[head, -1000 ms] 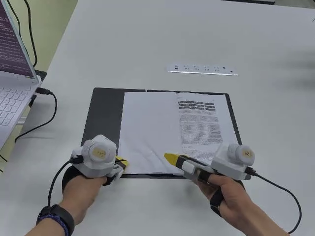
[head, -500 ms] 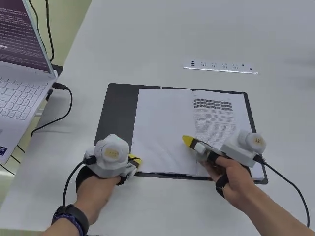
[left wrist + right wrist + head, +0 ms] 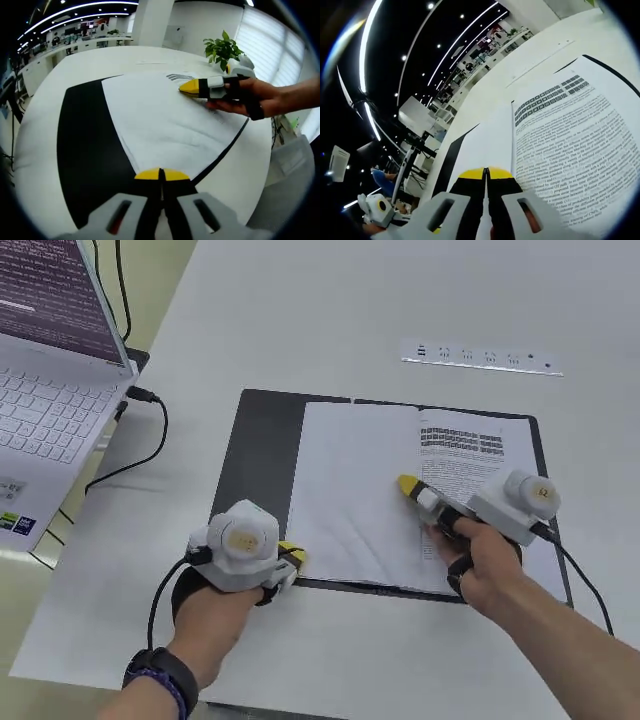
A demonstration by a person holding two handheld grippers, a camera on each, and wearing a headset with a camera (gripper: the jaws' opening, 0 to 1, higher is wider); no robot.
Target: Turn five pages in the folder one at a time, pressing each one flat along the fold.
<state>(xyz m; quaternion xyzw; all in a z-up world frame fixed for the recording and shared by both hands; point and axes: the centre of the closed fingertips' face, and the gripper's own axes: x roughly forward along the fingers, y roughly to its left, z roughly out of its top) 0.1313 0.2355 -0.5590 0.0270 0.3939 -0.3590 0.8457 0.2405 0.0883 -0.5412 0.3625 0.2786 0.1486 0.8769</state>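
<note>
Folder (image 3: 262, 455) is lying open at centre frame on the table (image 3: 300, 320): black cover to the left, blank page (image 3: 350, 490) in the middle, printed page (image 3: 485, 465) at right. Right gripper (image 3: 408, 485) is sitting w/ jaws pressed together, yellow tip on or just above the fold (image 3: 418, 430), approx halfway down the sheet. Left gripper (image 3: 292, 558), jaws also pressed together & gripping nothing, is resting at the folder's lower-left edge, by the blank page's bottom corner. Looks like the pressing step is in hand. To do it well: be running the tip straight along the fold w/ light, even pressure, tip low so paper isn't creasing or tearing, and left gripper pinning the cover so the folder isn't sliding. Laptop (image 3: 50, 360) is sitting upper left, well apart.
</note>
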